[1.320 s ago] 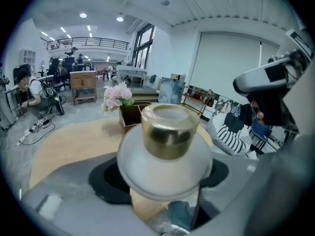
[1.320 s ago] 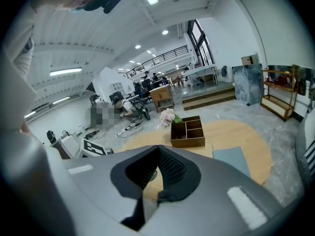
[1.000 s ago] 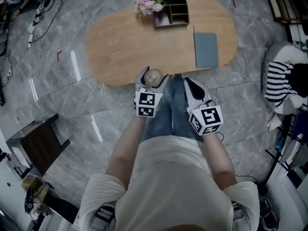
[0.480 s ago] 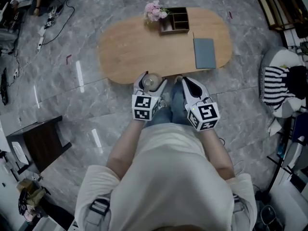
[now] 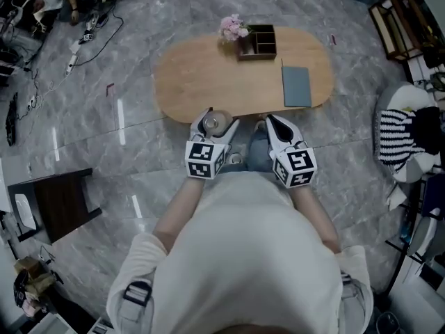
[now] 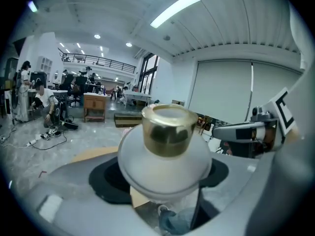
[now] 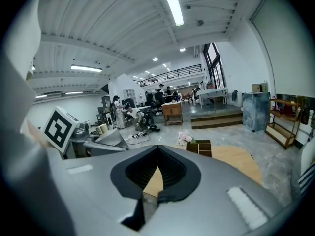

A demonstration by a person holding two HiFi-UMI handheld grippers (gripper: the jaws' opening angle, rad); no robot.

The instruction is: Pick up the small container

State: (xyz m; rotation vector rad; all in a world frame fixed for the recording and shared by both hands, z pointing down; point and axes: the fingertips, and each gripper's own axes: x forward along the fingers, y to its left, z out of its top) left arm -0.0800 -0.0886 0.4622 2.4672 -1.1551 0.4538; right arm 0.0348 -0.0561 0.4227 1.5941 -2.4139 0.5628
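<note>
The left gripper (image 5: 214, 120) is clamped on the small container, a squat, rounded white vessel with a shiny gold metal collar (image 6: 166, 154). Its jaws press on the two sides of the white body at about its widest part, and the collar stands upright above them. The container is held in front of the person's waist. I judge it lifted clear of the oval light-wood table (image 5: 208, 82), which shows lower down and behind it in the left gripper view.

The right gripper (image 7: 150, 183) has its jaws together with nothing between them and hangs just beside the left one.

The container looks small and probably light, so weight should be no trouble. The body appears smooth, hard and curved, like glass or ceramic, so it could slip out of a loose pinch and break on the grey marble floor (image 5: 83, 145). Holding it at the belly suits it better than at the narrow collar. Whether the top is open or capped I cannot tell.

On the table lie a grey flat book (image 5: 297, 86), a dark wooden divided tray (image 5: 259, 42) and pink flowers (image 5: 233, 28).
</note>
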